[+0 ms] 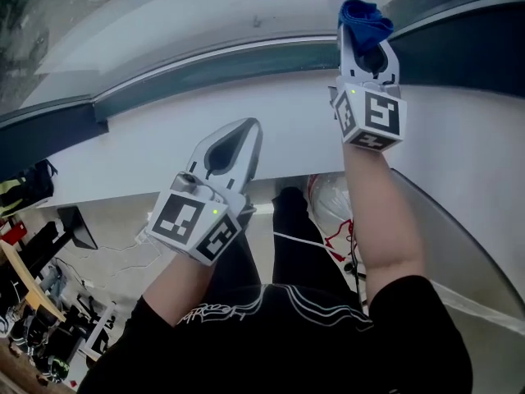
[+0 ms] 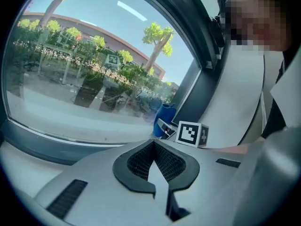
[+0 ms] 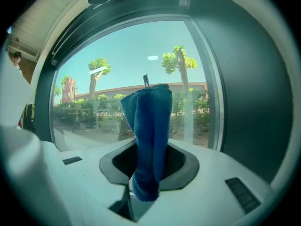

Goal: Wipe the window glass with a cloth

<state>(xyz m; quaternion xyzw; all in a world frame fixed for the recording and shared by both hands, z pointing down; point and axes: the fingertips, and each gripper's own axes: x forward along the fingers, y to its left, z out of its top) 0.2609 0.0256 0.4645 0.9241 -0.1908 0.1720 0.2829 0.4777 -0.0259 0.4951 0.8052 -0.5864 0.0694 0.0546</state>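
Note:
My right gripper (image 1: 367,49) is raised at the window's right end, shut on a blue cloth (image 1: 364,19) whose bunched top sits against the lower edge of the window glass (image 1: 164,6). In the right gripper view the blue cloth (image 3: 150,126) stands upright between the jaws of my right gripper (image 3: 146,166), in front of the glass (image 3: 117,79). My left gripper (image 1: 246,131) hangs lower, over the white sill (image 1: 148,150), shut on nothing. The left gripper view shows its jaws (image 2: 154,149) closed together, with the blue cloth (image 2: 164,117) and the right gripper's marker cube (image 2: 190,133) beyond.
A dark grey frame (image 1: 205,62) runs under the glass, and a thick upright frame post (image 3: 254,102) stands right of the cloth. Below the sill are the person's dark trousers (image 1: 287,302) and a cluttered room floor (image 1: 41,302) at lower left.

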